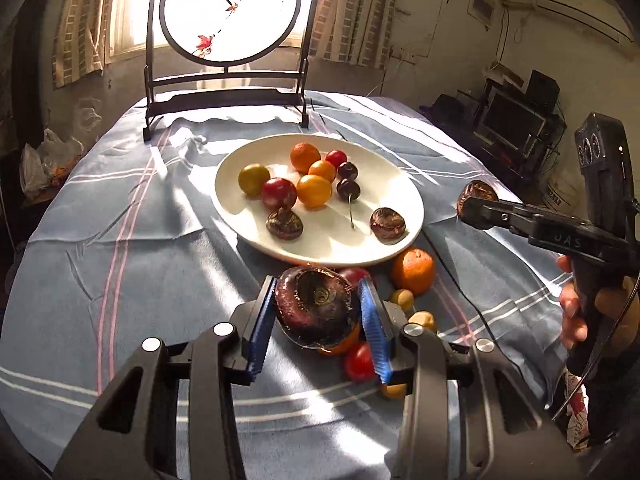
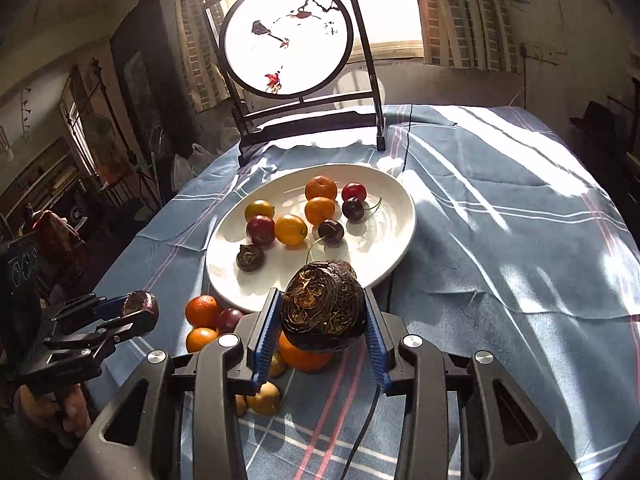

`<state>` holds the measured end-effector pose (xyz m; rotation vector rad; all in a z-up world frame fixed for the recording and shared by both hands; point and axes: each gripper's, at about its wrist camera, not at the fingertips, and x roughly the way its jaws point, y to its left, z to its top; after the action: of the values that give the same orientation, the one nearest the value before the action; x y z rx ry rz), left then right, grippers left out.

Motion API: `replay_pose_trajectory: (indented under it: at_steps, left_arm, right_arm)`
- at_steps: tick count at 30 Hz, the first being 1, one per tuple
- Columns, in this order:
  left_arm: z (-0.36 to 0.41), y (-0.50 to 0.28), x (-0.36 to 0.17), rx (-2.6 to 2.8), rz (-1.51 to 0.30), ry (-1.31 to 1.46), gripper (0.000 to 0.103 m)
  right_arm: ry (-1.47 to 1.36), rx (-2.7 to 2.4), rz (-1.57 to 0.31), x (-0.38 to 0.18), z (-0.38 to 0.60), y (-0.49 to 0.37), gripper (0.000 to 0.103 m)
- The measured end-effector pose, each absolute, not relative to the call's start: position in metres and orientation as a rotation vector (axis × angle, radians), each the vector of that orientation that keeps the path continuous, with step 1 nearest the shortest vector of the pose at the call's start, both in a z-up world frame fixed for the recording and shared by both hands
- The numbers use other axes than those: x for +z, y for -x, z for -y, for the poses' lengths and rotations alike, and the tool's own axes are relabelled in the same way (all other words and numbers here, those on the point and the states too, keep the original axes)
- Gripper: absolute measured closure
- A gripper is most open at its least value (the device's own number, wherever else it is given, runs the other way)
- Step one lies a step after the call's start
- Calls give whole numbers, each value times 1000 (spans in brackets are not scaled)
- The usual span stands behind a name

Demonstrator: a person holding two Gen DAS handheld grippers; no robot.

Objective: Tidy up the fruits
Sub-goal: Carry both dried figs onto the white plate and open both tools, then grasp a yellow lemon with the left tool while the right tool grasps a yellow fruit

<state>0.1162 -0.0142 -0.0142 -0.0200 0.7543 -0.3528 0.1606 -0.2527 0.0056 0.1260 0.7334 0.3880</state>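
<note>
A white oval plate [image 1: 384, 168] [image 2: 396, 208] on the blue cloth holds several fruits: oranges, cherries, plums and dark water chestnuts. My left gripper [image 1: 316, 312] is shut on a dark water chestnut [image 1: 314, 306], held above loose fruit in front of the plate; it also shows at the left of the right wrist view [image 2: 140, 312]. My right gripper [image 2: 322, 312] is shut on another water chestnut [image 2: 324, 306], held just above the plate's near rim; it shows at the right of the left wrist view [image 1: 476, 204].
Loose fruit lies on the cloth before the plate: an orange [image 1: 413, 271], a red tomato [image 1: 359, 362], small yellow fruits [image 1: 402, 298]. A dark wooden stand with a round painted screen [image 1: 230, 12] stands behind the plate. A black cable [image 2: 360, 432] runs across the cloth.
</note>
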Motion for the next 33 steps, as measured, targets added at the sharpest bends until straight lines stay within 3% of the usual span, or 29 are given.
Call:
replay_pose_trajectory:
  at_steps: [7,11,14,19,27,28,30,33]
  left_arm:
    - [62,-193,-25,-412,-841,14,62]
    - [56,-207,-28,-379,-861,62,61]
    - [46,-185,-16,-360,-802,45,50]
    - [36,-125,-11,-404,-772,-20,49]
    - [47,-47,-57,-455,-834,-119,49]
    - [51,-46,-64,-449,-845,-120,50]
    - [57,-48,-74,-449,-868,-112,60]
    - [66,-53,-82,-431,-868,-109,64]
  right_arm:
    - [-160,369,-774,-6,238,-223,63]
    - [-186,356,-732,-1,243,-220,57]
    - [-178,364,-708,6,247,-200,57]
    - [-168,386,-710,0,257,-146,57]
    - [-209,374,-728,-32,273,-77,56]
    - [-210,377,-729,-34,273,-73,56]
    - [-199,378,-733,-37,270,-67,56]
    - [-193,388,-742,-42,267,-60,56]
